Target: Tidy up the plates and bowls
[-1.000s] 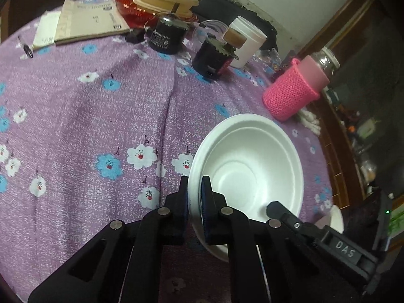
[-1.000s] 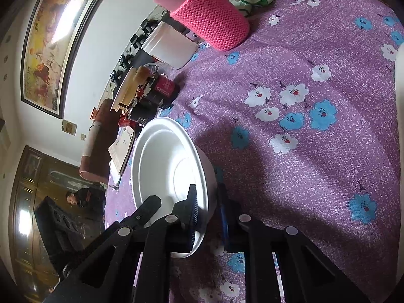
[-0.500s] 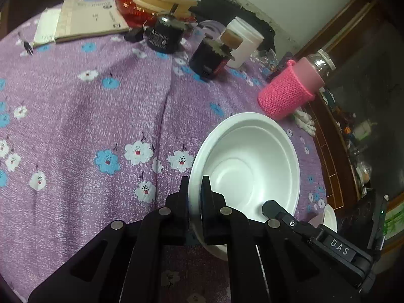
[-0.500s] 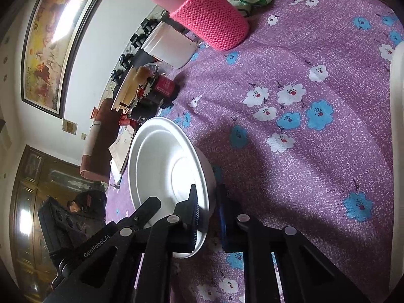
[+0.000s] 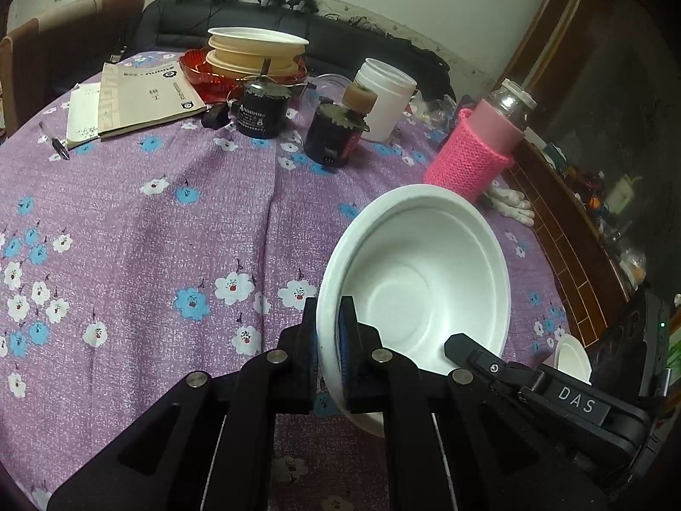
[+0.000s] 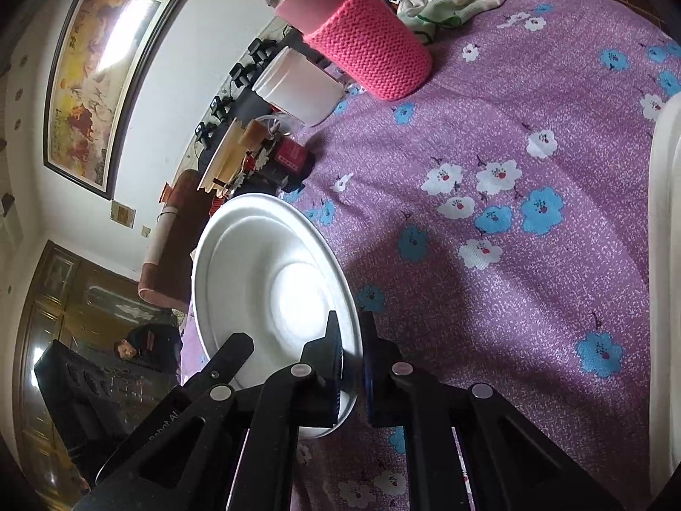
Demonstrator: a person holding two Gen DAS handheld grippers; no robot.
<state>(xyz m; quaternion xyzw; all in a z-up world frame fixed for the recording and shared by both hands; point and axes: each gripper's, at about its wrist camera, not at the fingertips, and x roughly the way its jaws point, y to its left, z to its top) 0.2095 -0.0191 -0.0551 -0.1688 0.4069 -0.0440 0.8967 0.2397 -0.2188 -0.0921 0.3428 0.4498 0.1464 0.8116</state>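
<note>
a home living room: floral tablecloth (image 5: 127,221), black sofa (image 5: 340,38), framed painting (image 6: 98,81).

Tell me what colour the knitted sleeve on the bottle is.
The knitted sleeve is bright pink; the right wrist view shows it best.

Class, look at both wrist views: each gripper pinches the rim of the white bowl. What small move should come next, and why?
Probably carry the white bowl toward the stacked bowls at the table's far side. The left gripper and right gripper are both shut on its rim, and it is tilted above the purple cloth.
</note>
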